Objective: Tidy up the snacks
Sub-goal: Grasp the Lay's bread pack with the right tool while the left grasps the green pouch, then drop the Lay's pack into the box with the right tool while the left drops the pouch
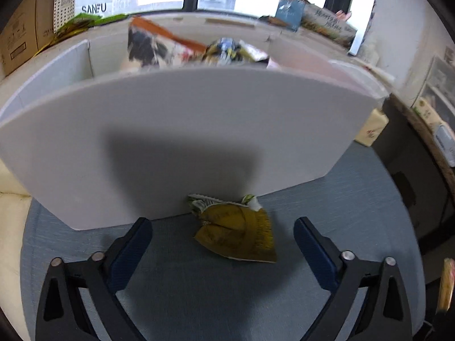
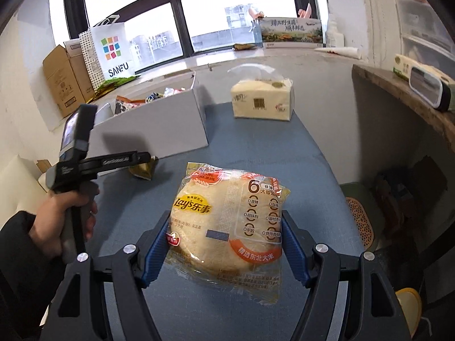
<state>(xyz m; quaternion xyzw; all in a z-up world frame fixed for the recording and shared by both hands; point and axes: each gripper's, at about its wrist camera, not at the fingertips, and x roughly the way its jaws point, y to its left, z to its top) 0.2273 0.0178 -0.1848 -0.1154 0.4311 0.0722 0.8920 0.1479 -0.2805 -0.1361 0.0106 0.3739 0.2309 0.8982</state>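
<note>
At lower centre of the right wrist view, the right gripper clamps a round Lay's rice-cracker packet. The left gripper, spread apart, frames a small yellow-green snack packet touching the white divided box.

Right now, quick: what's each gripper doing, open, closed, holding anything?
Left gripper: open, empty, small yellow packet lying between its fingers.
Right gripper: closed on the Lay's rice cracker pack.
</note>
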